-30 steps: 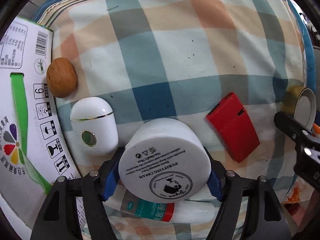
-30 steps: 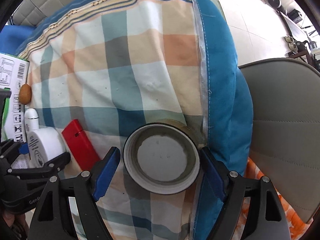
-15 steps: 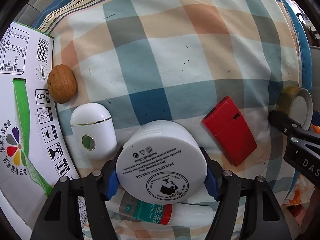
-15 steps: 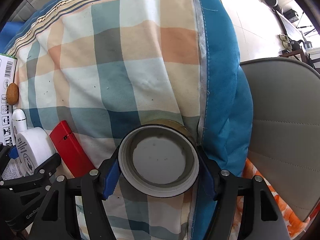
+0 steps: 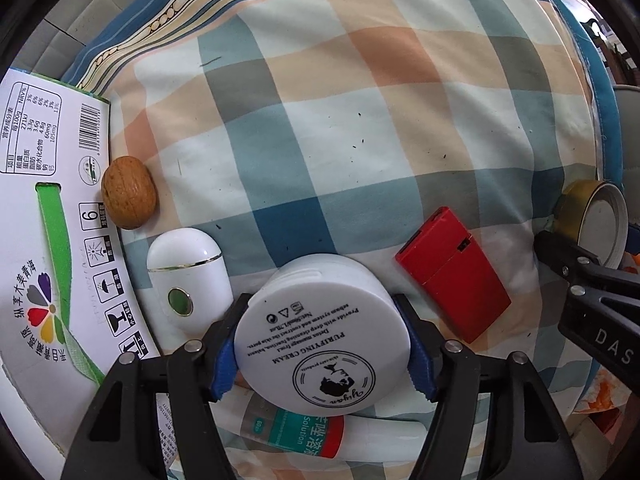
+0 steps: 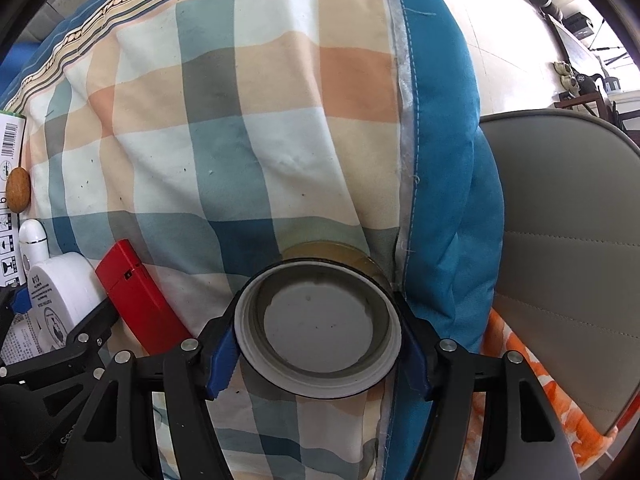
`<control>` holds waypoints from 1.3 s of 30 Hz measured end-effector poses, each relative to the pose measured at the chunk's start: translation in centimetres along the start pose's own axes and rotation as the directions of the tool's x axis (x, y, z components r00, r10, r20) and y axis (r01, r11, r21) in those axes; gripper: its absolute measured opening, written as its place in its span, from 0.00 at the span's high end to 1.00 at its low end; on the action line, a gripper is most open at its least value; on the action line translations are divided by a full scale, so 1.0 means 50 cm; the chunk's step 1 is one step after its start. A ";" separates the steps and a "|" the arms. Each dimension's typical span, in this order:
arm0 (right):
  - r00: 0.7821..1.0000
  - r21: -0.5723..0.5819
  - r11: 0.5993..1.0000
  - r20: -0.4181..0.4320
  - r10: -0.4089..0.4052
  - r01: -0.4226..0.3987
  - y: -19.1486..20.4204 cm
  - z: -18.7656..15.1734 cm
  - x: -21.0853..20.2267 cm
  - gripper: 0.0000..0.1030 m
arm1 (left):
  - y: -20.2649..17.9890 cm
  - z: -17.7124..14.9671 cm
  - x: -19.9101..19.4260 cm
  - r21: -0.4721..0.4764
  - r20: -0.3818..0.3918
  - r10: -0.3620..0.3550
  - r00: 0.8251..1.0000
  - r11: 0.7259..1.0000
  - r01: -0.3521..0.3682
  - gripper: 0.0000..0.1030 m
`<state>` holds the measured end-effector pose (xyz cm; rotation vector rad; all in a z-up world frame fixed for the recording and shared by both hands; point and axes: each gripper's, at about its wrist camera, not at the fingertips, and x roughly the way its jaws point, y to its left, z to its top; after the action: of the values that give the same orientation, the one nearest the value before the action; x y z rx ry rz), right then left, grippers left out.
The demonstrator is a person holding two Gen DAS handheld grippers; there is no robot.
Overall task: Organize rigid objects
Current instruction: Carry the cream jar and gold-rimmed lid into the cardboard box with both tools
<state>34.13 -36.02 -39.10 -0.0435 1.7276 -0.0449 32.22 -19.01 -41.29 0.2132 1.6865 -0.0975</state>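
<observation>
My left gripper [image 5: 322,350] is shut on a white cream jar [image 5: 320,336], base toward the camera, above the checked cloth [image 5: 340,128]. My right gripper [image 6: 318,346] is shut on a gold-sided jar with a white rim [image 6: 318,328]; it also shows at the right edge of the left wrist view [image 5: 596,220]. A red flat box [image 5: 452,274], a white egg-shaped case [image 5: 188,276] and a walnut [image 5: 128,192] lie on the cloth. The red box [image 6: 136,296] and the white jar [image 6: 60,296] show in the right wrist view.
A white printed carton [image 5: 40,240] lies along the left. A white tube with a teal and red label [image 5: 320,432] lies under the left gripper. A blue cushion edge [image 6: 444,160] and a grey seat [image 6: 560,240] are on the right, with orange cloth [image 6: 516,400] below.
Both grippers have closed onto their jars and lifted slightly; the right jaws, apart from the jar a second ago, now press its rim. The cloth objects have not moved.
</observation>
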 end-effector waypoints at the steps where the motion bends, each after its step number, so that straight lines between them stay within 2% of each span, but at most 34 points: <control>1: 1.000 -0.004 1.000 0.000 -0.004 0.004 0.006 -0.001 0.000 0.33 | -0.001 -0.002 -0.003 0.000 0.008 0.003 1.000 1.000 -0.003 0.36; 5: 1.000 -0.012 1.000 0.018 -0.022 0.022 0.018 -0.012 -0.008 0.33 | -0.014 -0.009 -0.018 0.005 0.033 0.014 0.999 1.000 -0.015 0.36; 11: 0.994 -0.011 0.999 0.092 -0.052 0.053 0.027 -0.042 -0.036 0.33 | -0.035 -0.029 -0.073 0.024 0.105 0.048 0.993 0.998 -0.051 0.36; 15: 0.984 -0.016 0.996 0.157 -0.081 0.084 0.036 -0.072 -0.066 0.33 | -0.050 -0.047 -0.128 0.046 0.178 0.085 0.980 0.994 -0.095 0.36; 23: 0.961 0.031 0.997 0.264 -0.076 0.070 0.028 -0.126 -0.158 0.33 | -0.052 -0.074 -0.250 0.042 0.281 0.078 0.957 0.995 -0.093 0.36; 30: 0.929 0.032 0.998 0.362 -0.069 0.061 0.057 -0.170 -0.268 0.33 | -0.004 -0.133 -0.347 0.012 0.372 0.090 0.924 0.995 -0.102 0.36; 35: 0.907 0.014 0.999 0.419 -0.048 0.046 0.095 -0.185 -0.348 0.33 | 0.082 -0.153 -0.383 -0.012 0.411 0.102 0.906 0.994 -0.106 0.36; 39: 0.895 -0.008 0.999 0.445 -0.031 0.038 0.166 -0.194 -0.393 0.33 | 0.154 -0.183 -0.406 -0.038 0.432 0.109 0.895 0.994 -0.102 0.36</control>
<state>27.58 -26.61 -18.63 -0.0895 1.2664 -0.0433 27.12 -11.47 -19.54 0.2516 1.2266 -0.0466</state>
